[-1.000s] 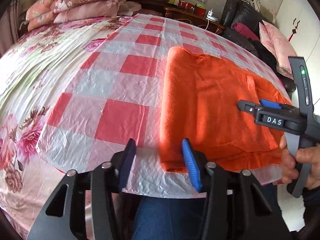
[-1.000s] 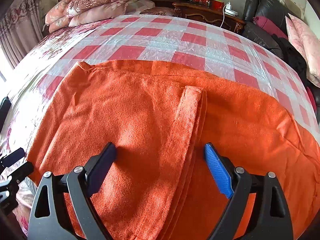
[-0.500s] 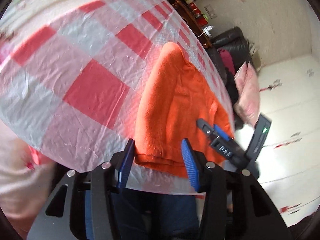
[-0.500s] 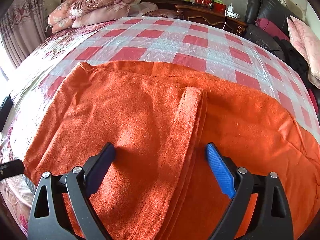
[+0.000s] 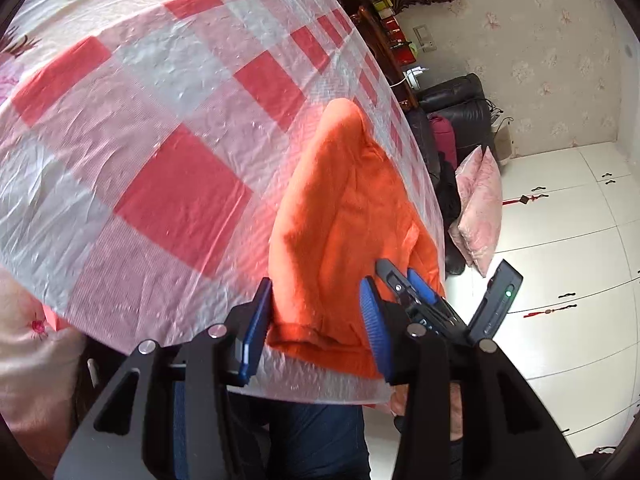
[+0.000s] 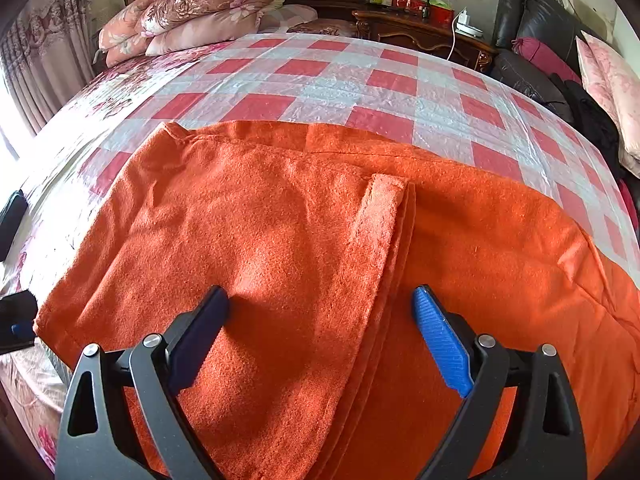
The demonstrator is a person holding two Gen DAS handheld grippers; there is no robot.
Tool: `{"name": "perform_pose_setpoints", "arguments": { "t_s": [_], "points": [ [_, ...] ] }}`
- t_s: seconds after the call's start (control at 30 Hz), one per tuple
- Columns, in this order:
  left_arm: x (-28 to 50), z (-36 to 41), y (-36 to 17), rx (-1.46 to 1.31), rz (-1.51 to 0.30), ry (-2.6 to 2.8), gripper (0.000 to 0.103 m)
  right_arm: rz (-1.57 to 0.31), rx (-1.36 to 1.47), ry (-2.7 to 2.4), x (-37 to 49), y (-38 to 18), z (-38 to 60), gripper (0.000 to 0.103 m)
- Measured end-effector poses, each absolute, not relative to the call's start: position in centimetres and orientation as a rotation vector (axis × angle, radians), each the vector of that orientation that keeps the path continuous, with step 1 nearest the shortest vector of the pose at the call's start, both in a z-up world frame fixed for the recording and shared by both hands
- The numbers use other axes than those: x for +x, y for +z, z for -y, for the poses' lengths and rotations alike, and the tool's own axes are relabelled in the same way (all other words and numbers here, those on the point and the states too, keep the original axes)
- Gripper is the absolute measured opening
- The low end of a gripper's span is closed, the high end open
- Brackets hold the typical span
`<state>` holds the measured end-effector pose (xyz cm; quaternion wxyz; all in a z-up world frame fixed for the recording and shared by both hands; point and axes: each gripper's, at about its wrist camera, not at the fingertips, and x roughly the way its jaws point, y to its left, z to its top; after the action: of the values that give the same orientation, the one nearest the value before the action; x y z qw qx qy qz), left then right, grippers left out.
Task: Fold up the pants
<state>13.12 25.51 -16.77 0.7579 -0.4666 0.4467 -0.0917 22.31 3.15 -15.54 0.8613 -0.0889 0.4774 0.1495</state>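
Left gripper (image 5: 316, 316): rolled sideways, jaws closing around corner of folded orange fleece pants (image 5: 344, 216) on red-checked plastic sheet (image 5: 160, 152). Right gripper (image 6: 320, 332): angled downward, spread wide over pants.

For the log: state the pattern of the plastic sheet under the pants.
Red-and-white checks on the plastic sheet beneath the orange pants; right wrist view shows it best.

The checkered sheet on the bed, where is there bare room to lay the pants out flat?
The checkered sheet is bare from the far edge of the orange pants up to the stacked floral pillows and the wooden nightstand. A second bare stretch lies beside the pants toward the window side. The near edge is crowded: the pants cover it, with both grippers there.
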Motion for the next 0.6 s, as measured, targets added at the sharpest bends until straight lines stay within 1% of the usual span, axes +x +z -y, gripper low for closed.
{"name": "perform_pose_setpoints", "arguments": {
  "t_s": [0.07,0.1,0.17,0.2,0.27,0.3,0.33,0.4,0.6],
  "points": [
    [13.5,-25.3,-16.5,-0.979,-0.979,-0.179,0.043,-1.003,-0.187,0.313,22.3,-15.5,-3.2,0.089],
    [13.6,-25.2,-16.5,-0.949,-0.99,-0.179,0.04,-1.005,-0.186,0.312,22.3,-15.5,-3.2,0.089],
    [13.6,-24.4,-16.4,-0.876,-1.026,-0.182,0.037,-1.009,-0.187,0.309,22.4,-15.5,-3.2,0.09],
    [13.6,-24.1,-16.4,-0.846,-1.037,-0.177,0.031,-1.01,-0.188,0.308,22.4,-15.5,-3.2,0.09],
    [13.5,-23.9,-16.5,-0.827,-1.046,-0.17,0.025,-1.012,-0.188,0.305,22.5,-15.6,-3.2,0.091],
    [13.5,-23.9,-16.5,-0.825,-1.049,-0.161,0.016,-1.012,-0.187,0.303,22.6,-15.6,-3.2,0.091],
    [13.4,-24.1,-16.7,-0.82,-1.049,-0.154,0.013,-1.013,-0.187,0.303,22.6,-15.6,-3.2,0.091],
    [13.3,-24.0,-16.5,-0.803,-1.04,-0.155,0.01,-1.014,-0.188,0.301,22.6,-15.6,-3.2,0.091],
    [13.5,-23.5,-15.5,-0.723,-1.016,-0.156,0.009,-1.028,-0.191,0.295,22.7,-15.6,-3.3,0.091]
  ]
}}
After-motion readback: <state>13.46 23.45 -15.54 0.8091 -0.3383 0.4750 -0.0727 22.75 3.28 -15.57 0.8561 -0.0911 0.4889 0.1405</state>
